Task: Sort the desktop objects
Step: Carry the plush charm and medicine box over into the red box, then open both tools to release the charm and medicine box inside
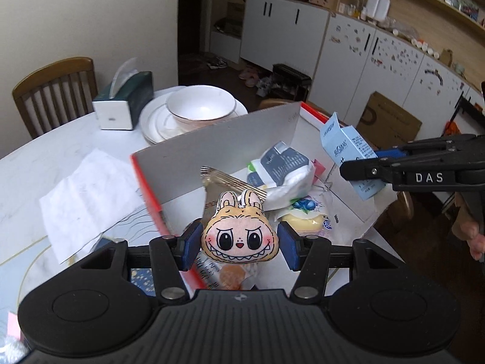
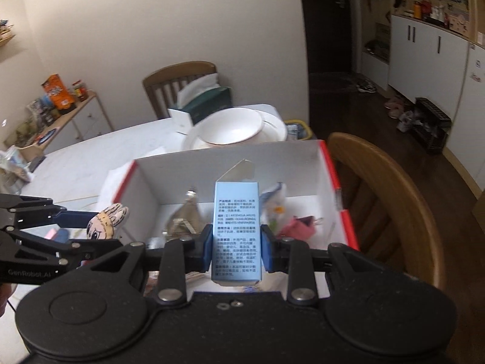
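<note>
My left gripper (image 1: 239, 242) is shut on a tan plush monster-face toy (image 1: 240, 235) and holds it above the near left edge of the white cardboard box with red rim (image 1: 218, 142). The toy also shows in the right wrist view (image 2: 104, 223), just left of the box (image 2: 230, 163). My right gripper (image 2: 235, 247) is shut on a light blue carton (image 2: 236, 230) and holds it upright over the box; the carton shows in the left wrist view (image 1: 348, 151) over the box's right side. Inside the box lie a white wipes pack (image 1: 282, 170), a gold foil packet (image 1: 230, 179) and a blueberry snack pack (image 1: 306, 215).
A white bowl on stacked plates (image 1: 200, 109) and a green tissue box (image 1: 124, 103) stand behind the box. A white paper sheet (image 1: 88, 203) lies left of it. Wooden chairs stand at the far left (image 1: 54, 91) and by the box's right side (image 2: 391, 200).
</note>
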